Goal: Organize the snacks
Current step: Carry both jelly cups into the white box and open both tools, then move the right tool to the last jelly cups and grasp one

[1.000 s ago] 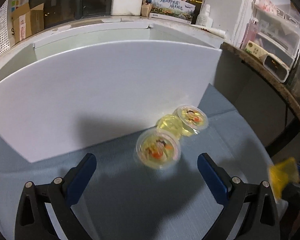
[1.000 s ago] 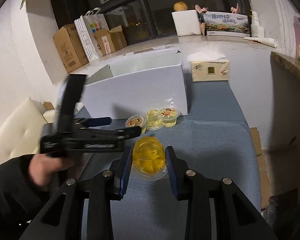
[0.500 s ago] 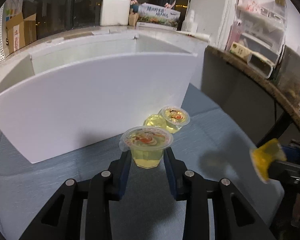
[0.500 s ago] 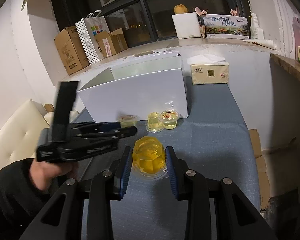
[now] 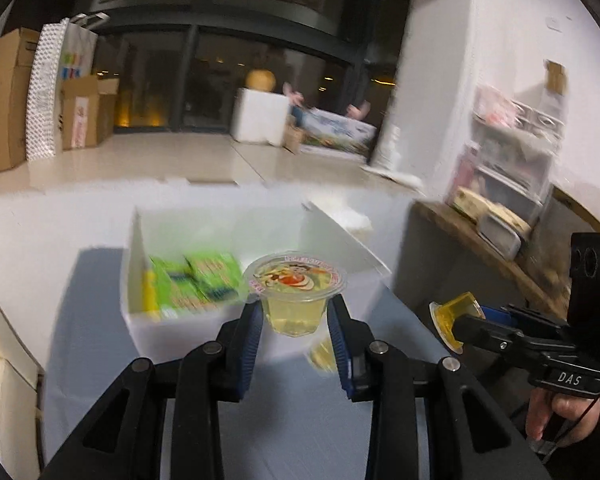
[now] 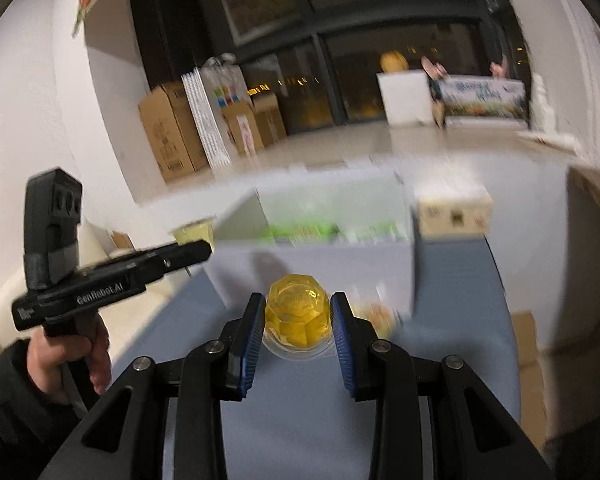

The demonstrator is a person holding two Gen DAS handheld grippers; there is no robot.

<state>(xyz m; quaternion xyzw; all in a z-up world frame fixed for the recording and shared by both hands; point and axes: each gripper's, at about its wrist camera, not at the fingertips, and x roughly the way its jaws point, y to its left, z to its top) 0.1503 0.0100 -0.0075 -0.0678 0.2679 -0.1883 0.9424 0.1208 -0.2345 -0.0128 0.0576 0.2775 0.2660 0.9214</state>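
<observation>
My left gripper is shut on a clear jelly cup with a cartoon lid and holds it upright in the air in front of the open white box. Green snack packs lie inside the box. My right gripper is shut on an upside-down yellow jelly cup, raised above the blue table. It shows at the right of the left wrist view. The left gripper and its cup show at the left of the right wrist view.
Jelly cups sit blurred on the blue table by the box front. A tissue box stands right of the white box. A wooden shelf with containers lies at the right. Cardboard boxes stand far back.
My left gripper closed on the cartoon-lid jelly cup and lifted it up to box height. My right gripper rose with the yellow cup toward the box.
</observation>
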